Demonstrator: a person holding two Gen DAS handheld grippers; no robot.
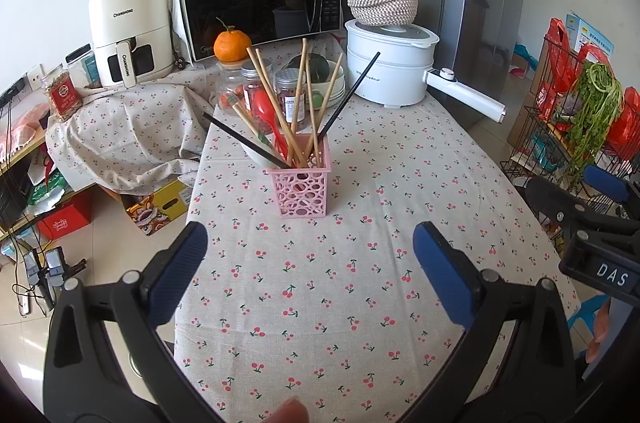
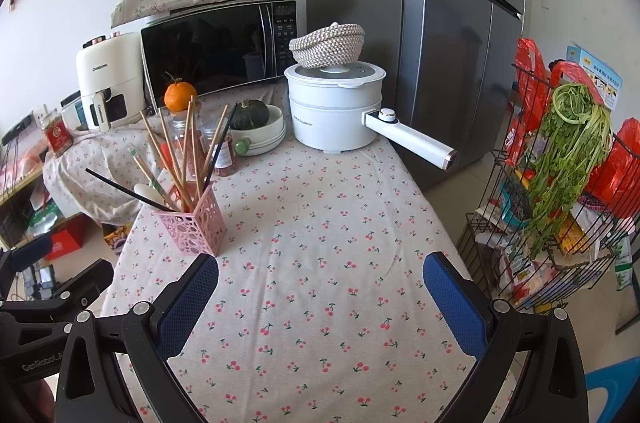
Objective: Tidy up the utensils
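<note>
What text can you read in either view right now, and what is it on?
"CHANGHONG": air fryer, on its body and handle.
"DAS": right gripper, on its housing.
"GenRobot": left gripper, on its body; letters after it cut off.
Too small or blurred: microwave panel, pot print, jar labels, wall poster.

Pink lattice holder (image 1: 301, 188); tan and black chopsticks (image 1: 276, 103); red spoon (image 1: 267, 115); cherry-print cloth on desk (image 1: 340, 283).
</note>
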